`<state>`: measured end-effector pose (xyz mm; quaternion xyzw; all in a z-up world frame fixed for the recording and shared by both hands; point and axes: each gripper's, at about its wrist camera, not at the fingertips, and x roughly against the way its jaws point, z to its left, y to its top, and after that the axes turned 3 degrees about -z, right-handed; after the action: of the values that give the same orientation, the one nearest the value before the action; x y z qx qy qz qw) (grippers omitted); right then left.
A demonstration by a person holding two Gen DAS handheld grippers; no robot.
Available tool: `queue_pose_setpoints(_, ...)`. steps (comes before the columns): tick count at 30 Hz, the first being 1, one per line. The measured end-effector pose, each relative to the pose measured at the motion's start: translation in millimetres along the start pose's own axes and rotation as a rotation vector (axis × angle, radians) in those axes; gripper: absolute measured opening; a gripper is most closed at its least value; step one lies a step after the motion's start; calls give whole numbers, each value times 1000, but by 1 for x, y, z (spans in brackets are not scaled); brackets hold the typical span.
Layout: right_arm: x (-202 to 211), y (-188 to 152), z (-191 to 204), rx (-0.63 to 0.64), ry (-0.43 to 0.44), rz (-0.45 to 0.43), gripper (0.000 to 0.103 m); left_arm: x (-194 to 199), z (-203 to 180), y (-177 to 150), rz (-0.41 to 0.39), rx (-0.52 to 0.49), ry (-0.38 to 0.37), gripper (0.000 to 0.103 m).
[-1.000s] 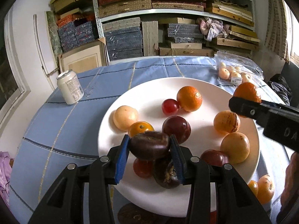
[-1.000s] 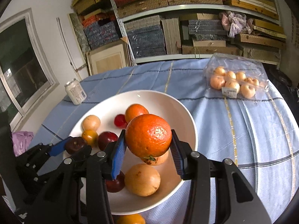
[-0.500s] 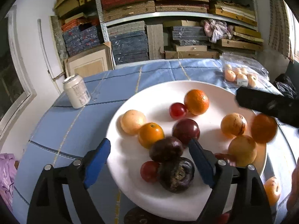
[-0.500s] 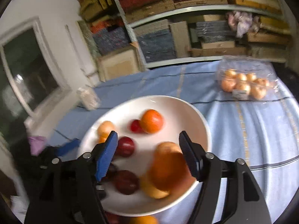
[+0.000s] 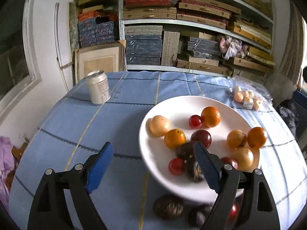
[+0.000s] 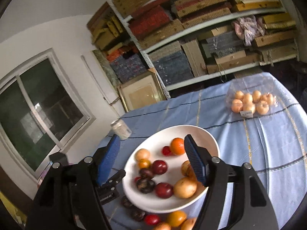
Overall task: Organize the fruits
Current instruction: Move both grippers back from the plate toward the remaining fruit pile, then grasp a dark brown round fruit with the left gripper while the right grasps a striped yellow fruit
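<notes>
A white plate [image 5: 153, 161] [image 6: 207, 134] on the blue tablecloth holds several fruits: oranges [image 5: 210, 116], red plums [image 5: 201, 138], dark passion fruits [image 5: 185, 151] and pale yellow fruits [image 5: 158, 125]. The orange I carried lies at the plate's right side [image 5: 257, 137]. My left gripper [image 5: 153, 164] is open and empty, above the plate's near-left rim. My right gripper [image 6: 151, 159] is open and empty, raised above the plate. Loose fruits lie on the cloth in front of the plate [image 5: 167, 207] [image 6: 175, 218].
A drink can [image 5: 98, 90] [image 6: 121, 129] stands at the far left of the table. A clear bag of small pale fruits [image 5: 247, 98] [image 6: 249, 103] lies at the far right. Shelves stacked with boxes [image 5: 191, 38] stand behind the table.
My left gripper let go of a dark passion fruit on the plate and drew back left. My right gripper released the orange onto the plate and rose away.
</notes>
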<state>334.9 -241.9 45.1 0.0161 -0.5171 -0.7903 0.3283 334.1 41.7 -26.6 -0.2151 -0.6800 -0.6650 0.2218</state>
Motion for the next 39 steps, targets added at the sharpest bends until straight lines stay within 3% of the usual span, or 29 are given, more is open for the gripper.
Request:
queue_pose_setpoints(5,44,-46,16,112,-99,-31,72,34,11,-33,3,13,-40,87)
queue_pose_setpoints(8,69,-85,0,92,-186,-51,72,43,6,-60,18,-31,-33,87)
queue_pose_setpoints(12,79,-115,-20,64,-251,-4,72,42,-3,-75,14,-88,9,86)
queue_pose_setpoints(19,78,-124,-14,88,-234,21,76,26,-8,-80,23,-131,63,86)
queue_pose_setpoints(32,74,-122,-21,55,-242,36,80,-17,-2,-72,178,-51,-35,87)
queue_pose_setpoints(37,71,-121,-26,49,-253,45,80,-23,10,-73,211,-19,8,86)
queue_pose_setpoints(39,70,-121,-29,44,-261,46,80,-21,19,-74,212,-5,26,80)
